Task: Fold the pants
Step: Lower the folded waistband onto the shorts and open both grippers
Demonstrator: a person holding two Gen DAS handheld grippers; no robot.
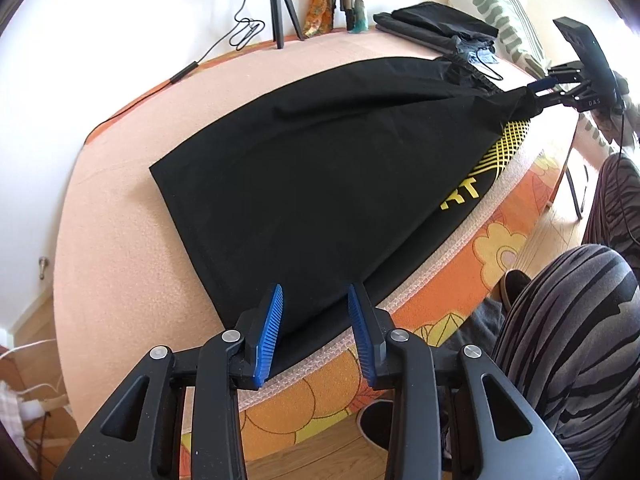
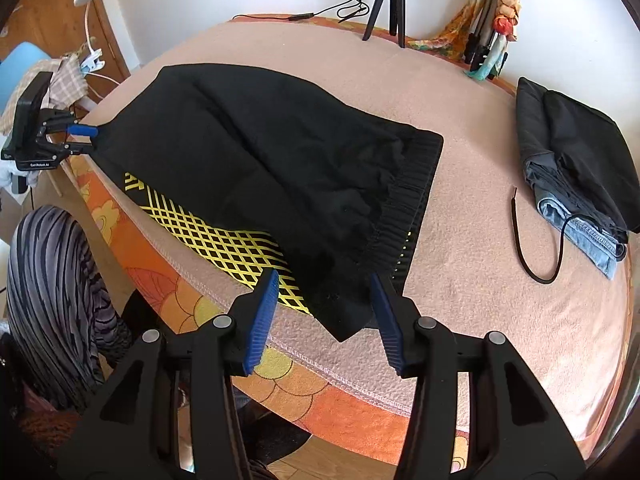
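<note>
A pair of black fabric pants with a yellow lattice print [image 1: 320, 168] lies folded lengthwise across a table covered in a peach fleece cloth [image 1: 120, 240], filling the middle of both views, its near side reaching the table's front edge. The cloth looks soft, light and limp, so it will likely sag and crease wherever it goes unsupported; corners and the ribbed waistband seem the surest holds.

The left gripper [image 1: 316, 330] has its jaws spread on either side of the hem corner, lower centre. The right gripper [image 2: 326, 318] has its jaws spread around the waistband corner.

Open cloth lies beyond the pants. A stack of folded dark clothes and jeans [image 2: 576, 160] and a loose black cord [image 2: 524, 240] sit at right.
</note>
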